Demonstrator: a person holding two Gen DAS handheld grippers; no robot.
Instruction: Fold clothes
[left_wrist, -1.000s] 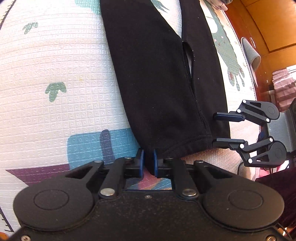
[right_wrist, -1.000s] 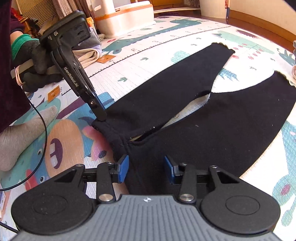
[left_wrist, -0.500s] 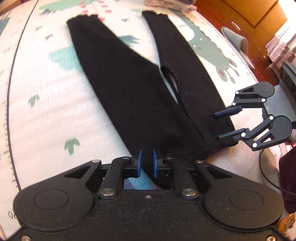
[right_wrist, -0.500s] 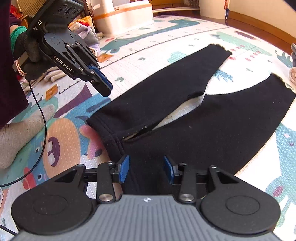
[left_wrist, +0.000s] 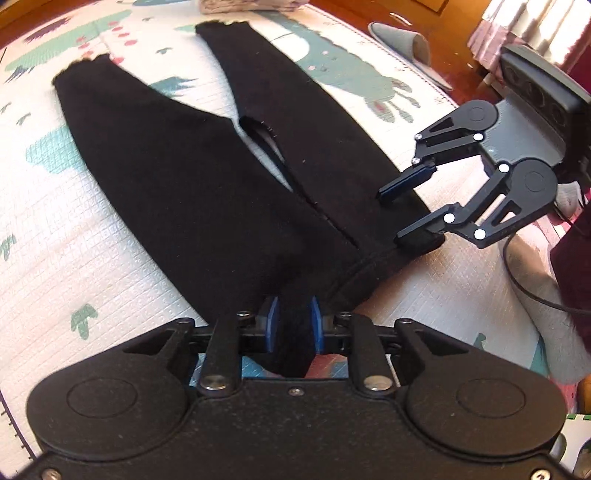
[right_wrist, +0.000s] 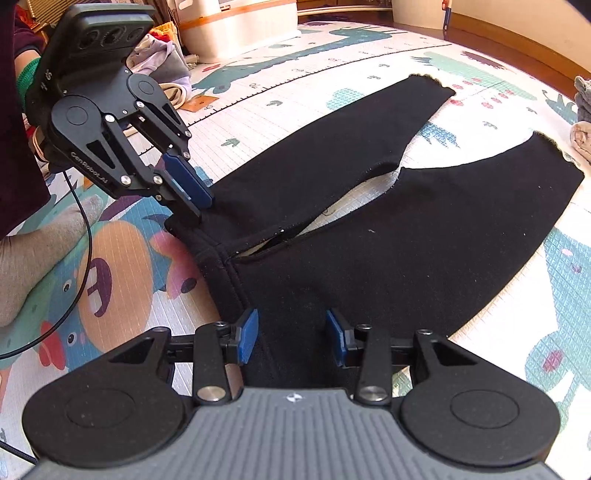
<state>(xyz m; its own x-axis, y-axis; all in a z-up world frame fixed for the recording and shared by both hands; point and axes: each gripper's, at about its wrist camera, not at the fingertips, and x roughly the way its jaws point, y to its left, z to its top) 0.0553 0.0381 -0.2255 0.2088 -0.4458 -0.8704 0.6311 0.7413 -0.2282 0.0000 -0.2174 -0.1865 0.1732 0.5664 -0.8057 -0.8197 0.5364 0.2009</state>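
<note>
Pinching the waistband corner of the black trousers (left_wrist: 192, 192) in my left gripper (left_wrist: 293, 330), I am holding the right gripper (right_wrist: 291, 332) with fingers wide around the opposite corner. The trousers are lying flat on the play mat (left_wrist: 55, 258), legs running away from both grippers.

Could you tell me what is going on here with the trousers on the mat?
A person with a two-finger gripper in each hand is folding black fabric trousers spread flat on a patterned foam play mat. The left gripper is shut on the waistband at one corner. The right gripper is open, its fingers straddling the waistband's other end, not yet clamped. Both legs lie unfolded.
</note>
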